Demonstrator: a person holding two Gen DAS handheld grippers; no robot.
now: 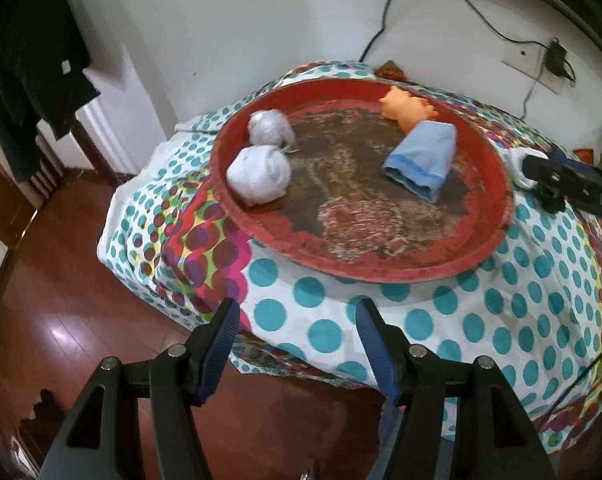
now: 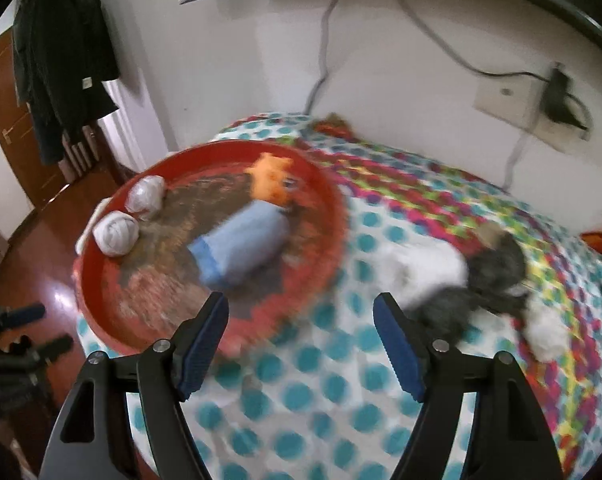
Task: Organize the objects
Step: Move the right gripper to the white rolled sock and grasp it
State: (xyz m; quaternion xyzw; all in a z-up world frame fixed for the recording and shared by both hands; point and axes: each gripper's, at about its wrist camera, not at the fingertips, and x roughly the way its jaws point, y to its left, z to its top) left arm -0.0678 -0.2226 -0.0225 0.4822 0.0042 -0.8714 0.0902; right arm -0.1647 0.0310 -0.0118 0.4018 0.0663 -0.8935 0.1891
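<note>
Our right gripper (image 2: 301, 344) hangs released and empty. Just ahead to its right lie the grey-and-white socks (image 2: 481, 280) on the cloth: soft, light, limp, so we'd pinch a bunched middle fold.

Home setting, looks like a bedroom or living room. Cues: polished red-brown wood floor (image 1: 61, 320), dark clothes hanging (image 2: 61, 60) by a wooden door (image 2: 5, 120), white wall with a socket plate (image 1: 533, 68) and a plugged-in adapter (image 1: 557, 56) with cables trailing. Worktop is draped in a polka-dot household cloth (image 1: 461, 320), carrying a worn red tray (image 1: 381, 268) with rolled socks (image 1: 259, 174) and a small orange toy (image 1: 405, 108).
</note>
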